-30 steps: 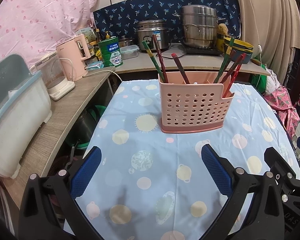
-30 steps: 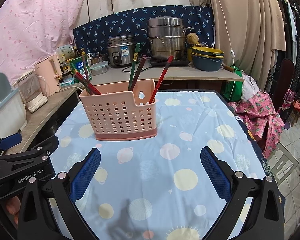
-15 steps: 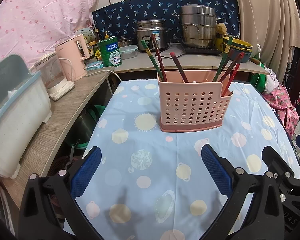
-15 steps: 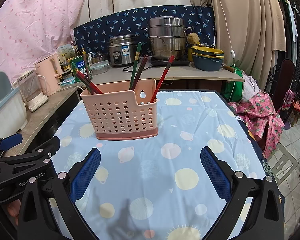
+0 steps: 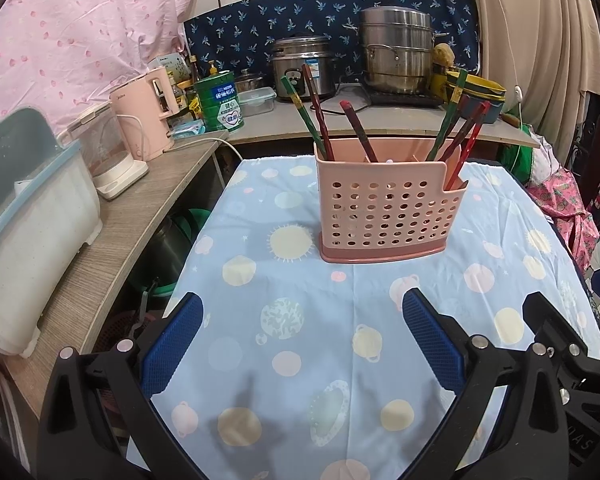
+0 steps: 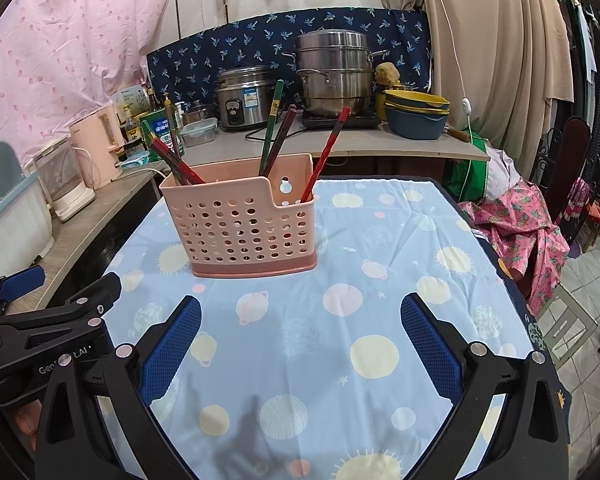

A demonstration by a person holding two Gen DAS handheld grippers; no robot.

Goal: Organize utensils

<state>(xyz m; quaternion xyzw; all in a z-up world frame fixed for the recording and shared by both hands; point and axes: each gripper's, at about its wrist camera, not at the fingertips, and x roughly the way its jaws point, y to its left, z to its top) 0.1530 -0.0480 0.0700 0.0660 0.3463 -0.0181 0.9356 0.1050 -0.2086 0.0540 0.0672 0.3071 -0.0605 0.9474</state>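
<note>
A pink perforated utensil holder (image 5: 384,210) (image 6: 240,224) stands upright on the table's blue patterned cloth (image 5: 300,340) (image 6: 340,320). Several red, dark red and green chopsticks (image 5: 320,120) (image 6: 276,132) lean out of it, some at its left end and some at its right. My left gripper (image 5: 302,344) hovers open over the cloth in front of the holder, nothing between its blue pads. My right gripper (image 6: 300,344) is likewise open and empty, a little further right. The left gripper's black body (image 6: 48,332) shows at the left edge of the right wrist view.
A wooden counter runs along the left with a white-and-blue bin (image 5: 24,240), a clear kettle (image 5: 112,160) and a pink kettle (image 5: 148,116). At the back stand a green tin (image 5: 220,100), a rice cooker (image 5: 300,64), a steel steamer (image 5: 396,52) and stacked bowls (image 6: 416,116). Pink cloth (image 6: 520,232) lies right of the table.
Both grippers have drifted slightly; the holder sits a little further left in the left view and further right in the right view. Both stay open and empty.
</note>
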